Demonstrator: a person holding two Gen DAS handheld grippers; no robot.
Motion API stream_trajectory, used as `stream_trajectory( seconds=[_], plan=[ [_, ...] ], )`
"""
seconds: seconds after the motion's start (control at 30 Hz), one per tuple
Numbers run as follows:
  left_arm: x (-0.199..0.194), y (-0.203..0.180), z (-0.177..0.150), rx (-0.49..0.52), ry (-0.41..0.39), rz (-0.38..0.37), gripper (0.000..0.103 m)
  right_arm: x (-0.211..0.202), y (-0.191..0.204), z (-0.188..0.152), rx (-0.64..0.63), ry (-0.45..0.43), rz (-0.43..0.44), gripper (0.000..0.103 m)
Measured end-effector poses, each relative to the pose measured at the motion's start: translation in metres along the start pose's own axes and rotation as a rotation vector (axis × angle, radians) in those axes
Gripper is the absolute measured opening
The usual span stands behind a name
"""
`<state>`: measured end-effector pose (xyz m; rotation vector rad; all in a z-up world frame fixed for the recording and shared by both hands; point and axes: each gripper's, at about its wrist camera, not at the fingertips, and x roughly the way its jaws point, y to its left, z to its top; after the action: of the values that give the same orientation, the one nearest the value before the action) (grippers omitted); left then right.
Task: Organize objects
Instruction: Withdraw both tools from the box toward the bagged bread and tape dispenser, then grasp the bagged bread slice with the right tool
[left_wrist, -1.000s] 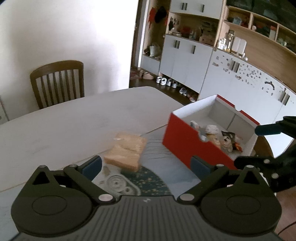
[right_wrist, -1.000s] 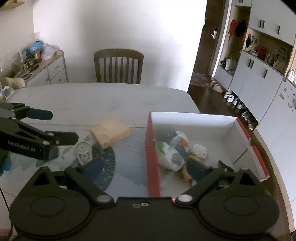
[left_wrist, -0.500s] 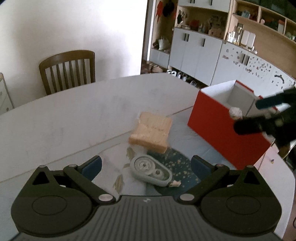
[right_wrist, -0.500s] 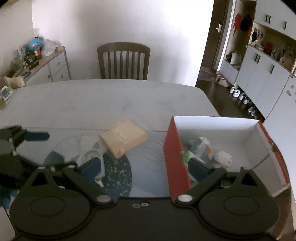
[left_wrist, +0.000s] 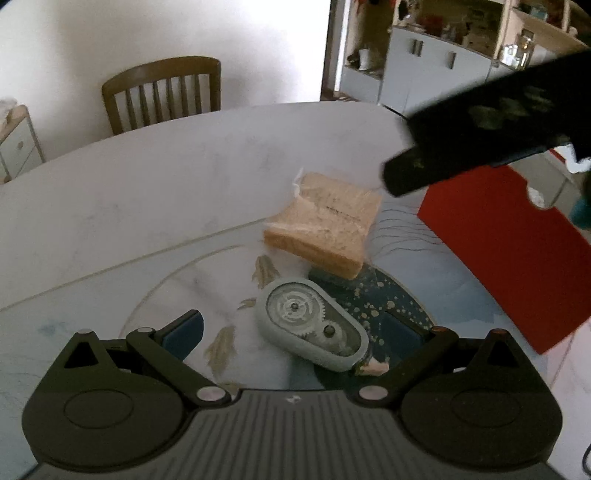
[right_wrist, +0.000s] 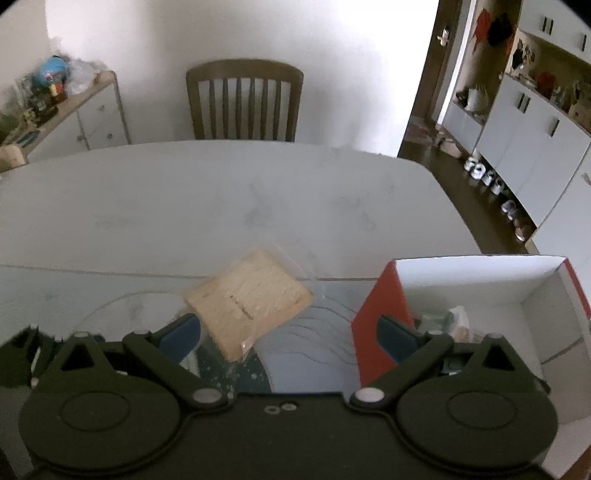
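Both grippers, left (left_wrist: 293, 334) and right (right_wrist: 288, 330), hover with jaws spread, empty, over the wrapped bread (left_wrist: 325, 225) beside the red box (right_wrist: 376, 321).

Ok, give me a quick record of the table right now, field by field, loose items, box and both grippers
loose items: plastic-wrapped tan bread slices; grey-green oval tape dispenser with visible gears, nearer the left gripper
container: red cardboard box with white inside, open, several small items inside
left gripper: open, empty, above the dispenser
right gripper: open, empty, between bread and box
surface: white marble-look table
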<state>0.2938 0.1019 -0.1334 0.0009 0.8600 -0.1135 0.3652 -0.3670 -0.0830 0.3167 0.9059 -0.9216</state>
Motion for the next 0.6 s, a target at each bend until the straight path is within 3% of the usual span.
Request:
stream_trajectory(
  seconds=[0.3, 0.6],
  plan=[
    [0.019, -0.009, 0.006, 0.013, 0.013, 0.072, 0.103, 0.055, 0.002, 0.027, 0.150, 0.079, -0.012, 0.102],
    [0.037, -0.010, 0.008, -0.011, 0.046, 0.120, 0.103, 0.083, 0.023, 0.043, 0.170, 0.126, -0.098, 0.103]
  ],
)
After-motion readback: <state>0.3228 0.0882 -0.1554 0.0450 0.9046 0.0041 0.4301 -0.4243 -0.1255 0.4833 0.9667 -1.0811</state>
